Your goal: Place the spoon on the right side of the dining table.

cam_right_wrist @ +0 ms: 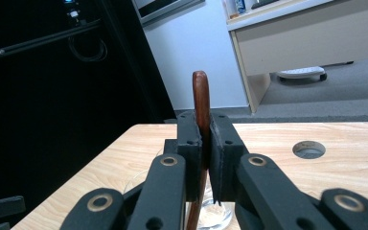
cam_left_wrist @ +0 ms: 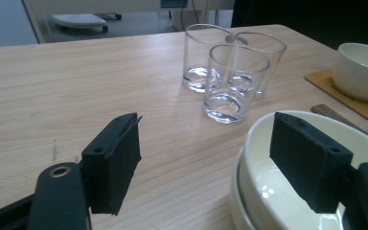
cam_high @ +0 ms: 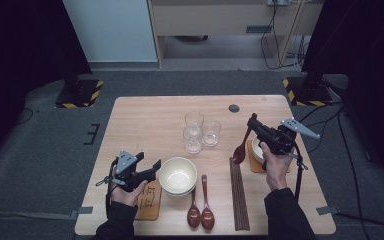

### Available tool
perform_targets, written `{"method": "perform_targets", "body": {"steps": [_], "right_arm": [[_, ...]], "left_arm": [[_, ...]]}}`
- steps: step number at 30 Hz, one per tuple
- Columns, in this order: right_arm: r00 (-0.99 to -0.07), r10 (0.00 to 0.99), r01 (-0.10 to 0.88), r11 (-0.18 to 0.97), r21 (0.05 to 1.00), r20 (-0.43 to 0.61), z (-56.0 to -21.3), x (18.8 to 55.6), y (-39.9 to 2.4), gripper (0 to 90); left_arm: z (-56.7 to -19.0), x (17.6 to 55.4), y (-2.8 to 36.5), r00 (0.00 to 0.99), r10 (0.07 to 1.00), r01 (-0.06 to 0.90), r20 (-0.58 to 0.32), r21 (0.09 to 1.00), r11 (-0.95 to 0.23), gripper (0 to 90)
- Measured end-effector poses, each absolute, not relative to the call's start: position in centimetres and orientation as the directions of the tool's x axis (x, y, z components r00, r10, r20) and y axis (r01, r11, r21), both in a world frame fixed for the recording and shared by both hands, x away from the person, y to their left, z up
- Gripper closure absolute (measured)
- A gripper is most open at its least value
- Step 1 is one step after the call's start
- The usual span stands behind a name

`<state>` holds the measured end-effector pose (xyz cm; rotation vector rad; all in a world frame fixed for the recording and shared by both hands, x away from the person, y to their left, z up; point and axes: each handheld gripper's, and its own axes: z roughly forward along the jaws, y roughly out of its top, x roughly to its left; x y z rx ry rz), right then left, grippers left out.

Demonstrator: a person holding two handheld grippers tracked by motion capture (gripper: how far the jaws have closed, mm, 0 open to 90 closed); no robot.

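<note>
while upright, spoon (cam_right_wrist: pixel 201 103) sits clamped between right gripper (cam_right_wrist: pixel 204 143) fingers (cam_right_wrist: pixel 189 143).

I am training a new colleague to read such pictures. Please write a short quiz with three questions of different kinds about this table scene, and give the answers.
1. True or false: the right gripper is shut on a brown spoon.
2. How many clear glasses stand together on the table?
A) two B) three C) five
3. Fill in: the left gripper has open jaws, and one jaw hangs over the rim of the stacked cream ______.

Key
1. True: the pads clamp the spoon's handle, and its bowl hangs above the table.
2. B, three.
3. bowls. Nothing is between the jaws.
</note>
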<state>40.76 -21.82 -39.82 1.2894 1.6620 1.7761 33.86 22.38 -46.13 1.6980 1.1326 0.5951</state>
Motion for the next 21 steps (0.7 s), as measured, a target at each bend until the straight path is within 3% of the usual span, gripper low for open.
{"method": "perform_targets", "body": {"steps": [21], "right_arm": [[-0.491, 0.797, 0.280, -0.237, 0.930, 0.351, -39.4, 41.4, -22.1, 84.8]], "left_arm": [[-47.8, 35.6, 25.4, 0.335, 0.940, 0.481, -0.063, 0.869, -0.113, 21.7]]}}
